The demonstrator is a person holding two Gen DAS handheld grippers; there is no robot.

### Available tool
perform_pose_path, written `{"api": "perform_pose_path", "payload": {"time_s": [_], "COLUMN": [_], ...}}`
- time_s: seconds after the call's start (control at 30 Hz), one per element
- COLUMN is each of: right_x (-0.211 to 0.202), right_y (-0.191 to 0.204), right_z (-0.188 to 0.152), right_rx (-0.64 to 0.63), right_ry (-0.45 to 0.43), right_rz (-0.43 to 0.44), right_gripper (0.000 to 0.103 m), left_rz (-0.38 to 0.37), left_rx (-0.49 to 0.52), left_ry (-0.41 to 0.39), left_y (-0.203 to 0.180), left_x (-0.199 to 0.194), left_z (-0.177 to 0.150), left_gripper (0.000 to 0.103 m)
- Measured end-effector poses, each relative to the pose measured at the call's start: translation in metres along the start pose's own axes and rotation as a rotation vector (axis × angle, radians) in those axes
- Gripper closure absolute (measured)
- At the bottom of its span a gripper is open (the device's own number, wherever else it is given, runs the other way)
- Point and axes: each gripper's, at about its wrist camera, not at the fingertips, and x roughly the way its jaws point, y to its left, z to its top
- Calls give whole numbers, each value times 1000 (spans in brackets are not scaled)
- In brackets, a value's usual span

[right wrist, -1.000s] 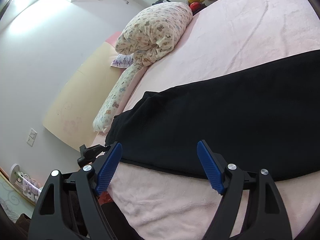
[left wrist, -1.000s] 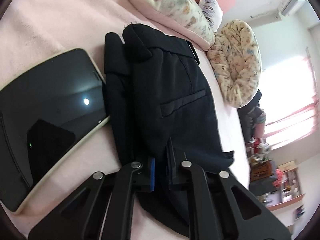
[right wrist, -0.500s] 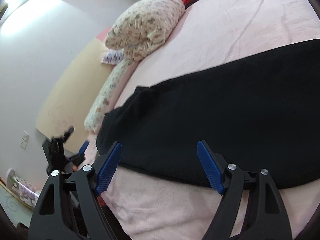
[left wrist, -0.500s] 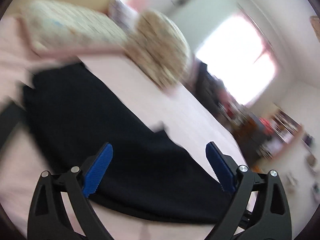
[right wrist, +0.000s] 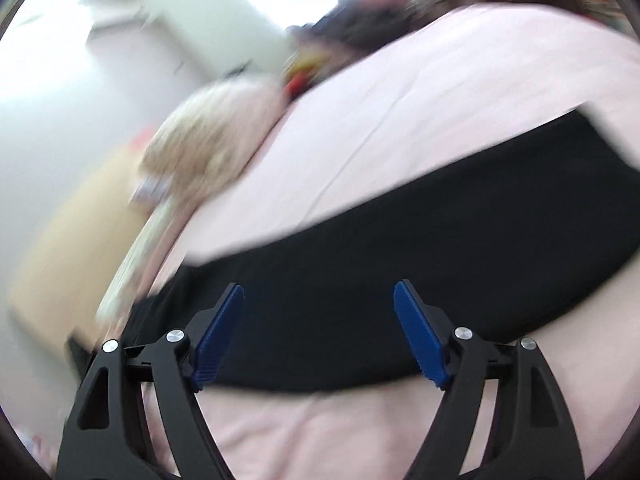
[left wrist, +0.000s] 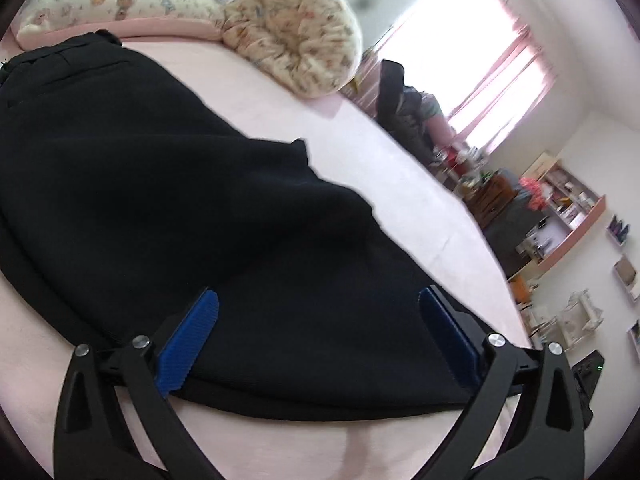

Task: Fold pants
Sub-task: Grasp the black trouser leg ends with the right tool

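Note:
Black pants (left wrist: 180, 200) lie flat on the pink bed sheet (left wrist: 380, 168), waistband at the far left near the pillows and legs running toward the lower right. My left gripper (left wrist: 318, 300) hovers over the leg near the bed's front edge. Its jaws are opening wide, and no cloth is pinched between the blue pads (left wrist: 188, 340). In the blurred right wrist view the pants (right wrist: 440, 248) stretch as a dark band across the sheet (right wrist: 400, 100). My right gripper (right wrist: 319, 292) stands open just above their near edge with nothing in it.
A patterned pillow (left wrist: 112, 0) and a rolled patterned quilt (left wrist: 296, 28) lie at the head of the bed. Beyond the far edge are a dark heap of things (left wrist: 404, 100) by the bright window and a cluttered shelf (left wrist: 568, 208). The quilt (right wrist: 208, 136) shows blurred at the left.
The left gripper, earlier shut on the pants' edge, has let go, opened wide and swung right; the tablet left its view. The right gripper swung right along the leg, staying open.

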Motion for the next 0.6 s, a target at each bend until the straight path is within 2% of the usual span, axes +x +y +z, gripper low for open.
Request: {"api": "perform_pose_path", "payload": {"time_s": [0.07,0.13,0.17,0.2,0.23,0.27,0.37,0.4,0.5,0.57,0.6], "right_x": [-18,-29,-32,-31,-26,-26,-48,-63,-91,-95,-95], "right_y": [-31,-57,-71,-92,-110,-121,-123,-126,-147,-166,-171], "right_z": [16,27,30,31,27,25,28,26,24,21,19], "right_rx": [91,161,196,261,318,346,387,421,537,628,658], "right_ry": [-88,-137,-143,-100,-49,-46,-103,-167,-250,-248,-252], "right_rz": [-87,-164,-209,-294,-297,-256,-207,-184,-217,-259,-258], "right_gripper": [24,24,23,22,24,24,23,23,23,24,28], "left_rz": [1,18,28,36,49,58,90,100,111,111,113], "left_rx": [10,6,-3,-8,-11,-8,12,19,41,52,57], "left_ry": [-5,13,21,25,32,31,22,19,18,21,22], "left_y": [-1,-1,-2,-1,-1,-2,-5,-6,-7,-6,-7], "left_x": [2,7,10,11,12,12,14,14,14,13,13], "left_z": [-3,-5,-8,-8,-10,-13,-16,-17,-19,-20,-20], "left_gripper": [2,2,2,2,2,2,2,2,2,2,2]}}
